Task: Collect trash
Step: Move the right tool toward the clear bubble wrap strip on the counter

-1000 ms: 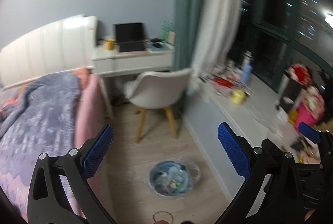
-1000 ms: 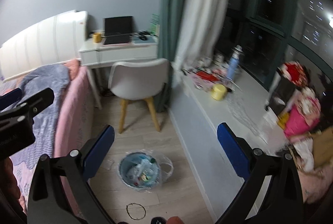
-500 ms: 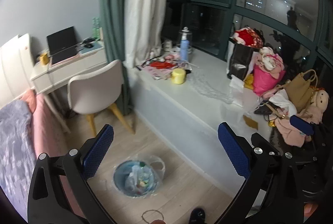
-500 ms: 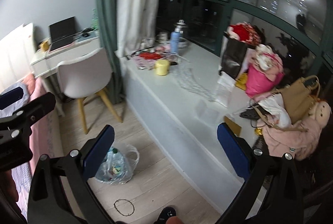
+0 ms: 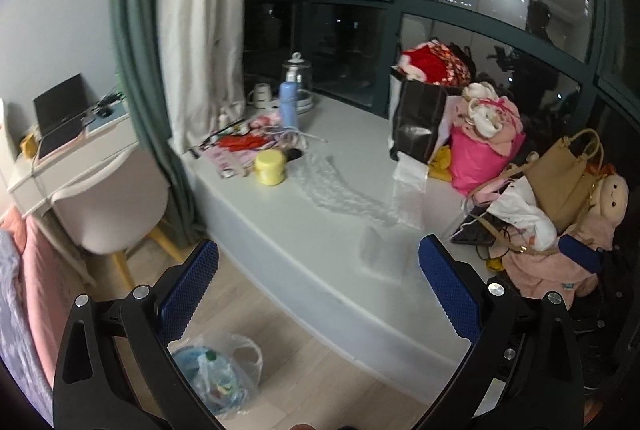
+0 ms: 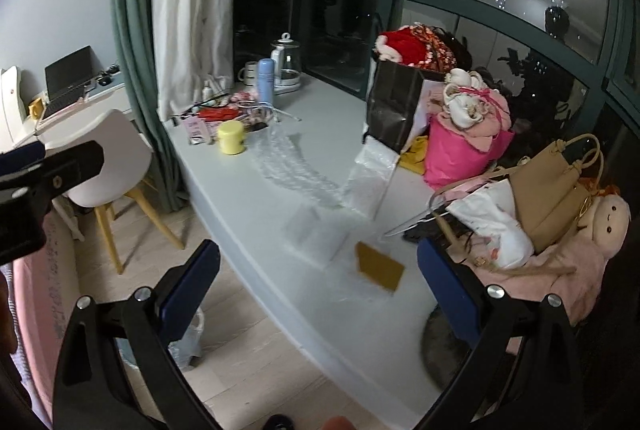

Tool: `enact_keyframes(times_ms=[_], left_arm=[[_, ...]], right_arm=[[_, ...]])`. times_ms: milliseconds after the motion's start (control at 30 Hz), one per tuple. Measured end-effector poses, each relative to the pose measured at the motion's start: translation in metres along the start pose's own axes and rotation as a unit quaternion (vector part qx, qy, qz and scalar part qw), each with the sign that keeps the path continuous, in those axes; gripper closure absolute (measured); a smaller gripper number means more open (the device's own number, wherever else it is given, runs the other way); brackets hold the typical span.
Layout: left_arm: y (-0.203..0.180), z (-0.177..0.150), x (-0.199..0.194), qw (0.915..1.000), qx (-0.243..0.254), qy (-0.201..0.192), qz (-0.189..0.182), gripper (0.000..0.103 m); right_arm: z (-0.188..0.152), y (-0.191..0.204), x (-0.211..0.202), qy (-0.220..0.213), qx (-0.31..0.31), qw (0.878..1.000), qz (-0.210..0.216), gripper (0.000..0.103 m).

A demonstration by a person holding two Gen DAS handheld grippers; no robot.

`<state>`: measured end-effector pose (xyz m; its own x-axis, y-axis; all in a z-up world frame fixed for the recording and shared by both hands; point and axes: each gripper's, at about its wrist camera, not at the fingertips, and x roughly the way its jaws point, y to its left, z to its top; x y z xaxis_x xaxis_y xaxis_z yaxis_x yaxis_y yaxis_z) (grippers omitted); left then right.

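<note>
1. Left wrist view. The left gripper (image 5: 318,282) is spread wide, nothing between the blue pads (image 5: 188,292). Half a second ago the view sat farther back; now the sill (image 5: 288,226) fills the middle and the chair (image 5: 108,206) has slid to the left edge.
2. The trash bin (image 5: 216,378), lined with a clear bag, stands on the floor low in frame, partly behind the left finger. It sat more centred before.
3. On the sill: a yellow jar (image 5: 271,167), bubble wrap (image 5: 340,190) trailing right from it, a clear bag (image 5: 408,190), a black bag (image 5: 416,118) and a pink bag (image 5: 480,158). No writing is readable.
4. Open room: a bare stretch of sill lies just ahead of the gripper; the sill's front edge curves across the frame above open floor.
5. Right wrist view. The right gripper (image 6: 318,280) is also spread and empty. The view has closed in on the sill since half a second ago; only a bit of the bin's bag (image 6: 186,340) shows by the left finger.
6. Wrap and a flat plastic piece (image 6: 316,230) lie ahead, a yellow card (image 6: 378,266) just right of it near the edge. The left gripper's tip (image 6: 52,170) shows at far left.
7. A tan handbag (image 6: 556,186) and pink clothes (image 6: 560,270) crowd the right end.
</note>
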<state>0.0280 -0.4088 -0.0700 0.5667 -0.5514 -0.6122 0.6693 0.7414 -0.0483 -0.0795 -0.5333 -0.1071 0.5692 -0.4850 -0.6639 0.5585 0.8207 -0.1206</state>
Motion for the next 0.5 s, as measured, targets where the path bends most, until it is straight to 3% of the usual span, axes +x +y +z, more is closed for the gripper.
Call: enact_keyframes(times_ms=[233, 500], left_arm=[[-0.019, 0.015, 0.040, 0.9996, 0.017, 0.023, -0.005, 0.006], [0.019, 0.031, 0.090, 0.9991, 0.005, 0.039, -0.016, 0.006]], right_arm=[[0.007, -0.017, 0.038, 0.013, 0.006, 0.999, 0.038, 0.007], [0.038, 0.016, 0.098, 0.026, -0.042, 0.998, 0.035, 0.007]])
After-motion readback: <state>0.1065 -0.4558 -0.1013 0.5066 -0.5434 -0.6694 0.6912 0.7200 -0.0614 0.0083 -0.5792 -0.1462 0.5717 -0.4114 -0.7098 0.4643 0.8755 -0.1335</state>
